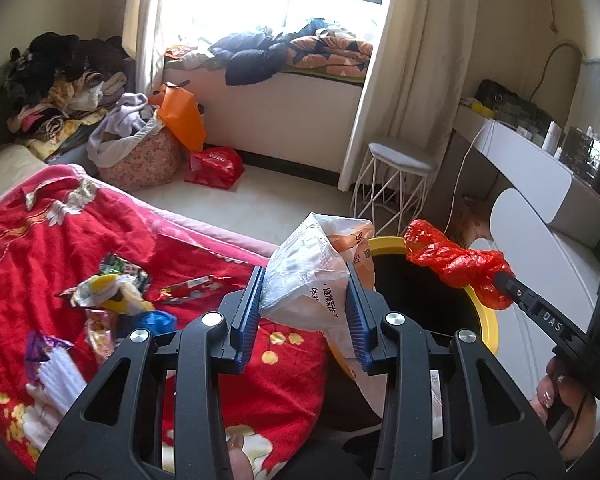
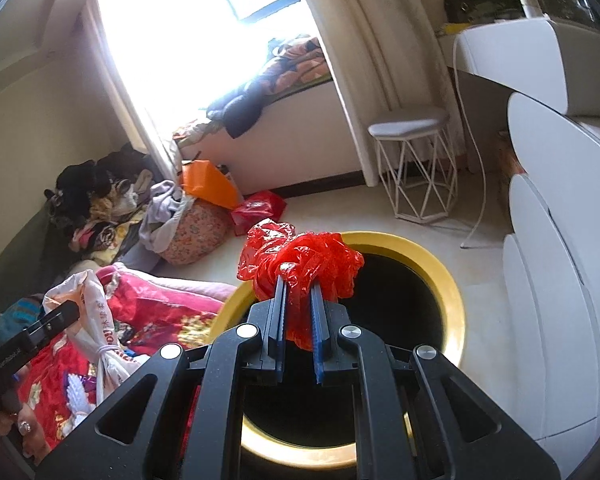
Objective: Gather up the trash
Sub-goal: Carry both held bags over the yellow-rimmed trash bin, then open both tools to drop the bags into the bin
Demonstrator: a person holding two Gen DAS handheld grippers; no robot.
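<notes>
My left gripper (image 1: pixel 306 280) is shut on a crumpled white plastic bag (image 1: pixel 304 276) with orange print, held at the near left rim of the yellow-rimmed bin (image 1: pixel 487 320). My right gripper (image 2: pixel 299 282) is shut on a scrunched red plastic bag (image 2: pixel 300 260), which hangs over the bin's dark mouth (image 2: pixel 380 320); in the left wrist view the red bag (image 1: pixel 456 264) shows over the bin's right side. The white bag (image 2: pixel 96 320) also appears at the left of the right wrist view. Several wrappers (image 1: pixel 112 292) lie on the red quilt (image 1: pixel 40 248).
A white wire stool (image 1: pixel 396 184) stands beyond the bin, a white dresser (image 1: pixel 540 216) to its right. Piled clothes (image 1: pixel 60 88), an orange bag (image 1: pixel 180 116) and a red bag (image 1: pixel 214 166) sit on the floor near the window seat (image 1: pixel 284 92). A hand (image 1: pixel 560 400) holds the right gripper.
</notes>
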